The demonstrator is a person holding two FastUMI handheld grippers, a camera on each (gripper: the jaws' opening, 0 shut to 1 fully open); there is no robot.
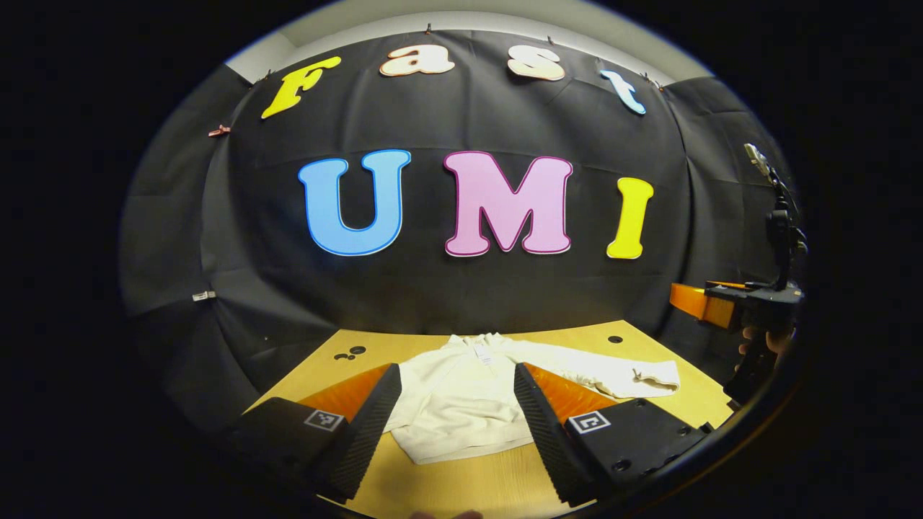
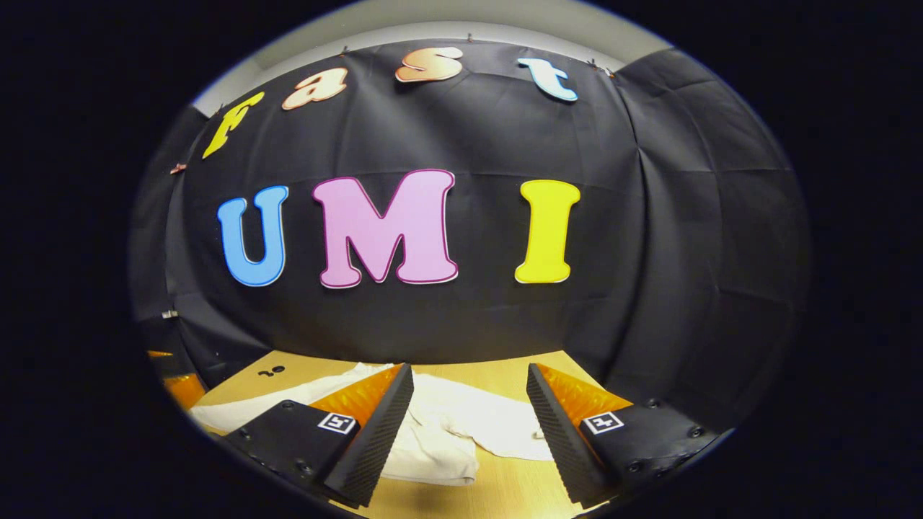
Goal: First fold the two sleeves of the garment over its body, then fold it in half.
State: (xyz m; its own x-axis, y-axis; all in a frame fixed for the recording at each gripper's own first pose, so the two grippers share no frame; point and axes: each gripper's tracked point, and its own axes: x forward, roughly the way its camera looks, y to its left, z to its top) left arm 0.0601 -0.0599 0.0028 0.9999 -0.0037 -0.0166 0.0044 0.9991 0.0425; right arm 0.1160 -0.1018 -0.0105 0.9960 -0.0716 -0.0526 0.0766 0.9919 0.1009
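A cream-white garment [image 1: 461,404] is laid flat on the wooden worktop [image 1: 476,486], roughly at its middle, with its collar turned toward the far edge by the black cloth wall [image 1: 447,288]. In the left gripper view one sleeve [image 1: 620,375] is stretched out sideways toward the worktop's right edge, its cuff lying near that edge; the hem is turned toward the near edge. The left gripper [image 1: 454,425] is held above the near edge with its fingers spread wide apart and nothing between them, the garment's body being seen through the gap. Farther off, at the right of that view, the right gripper [image 1: 710,306] is seen with a hand [image 1: 768,339] around its grip.

In the right gripper view the right gripper [image 2: 469,432] is likewise released, its fingers well apart and grasping nothing, and it is held above the garment [image 2: 433,440]. A sleeve [image 2: 497,425] is seen lying across the worktop [image 2: 505,497] between the fingers. Small dark holes [image 1: 348,353] are seen in the worktop near its far left corner.
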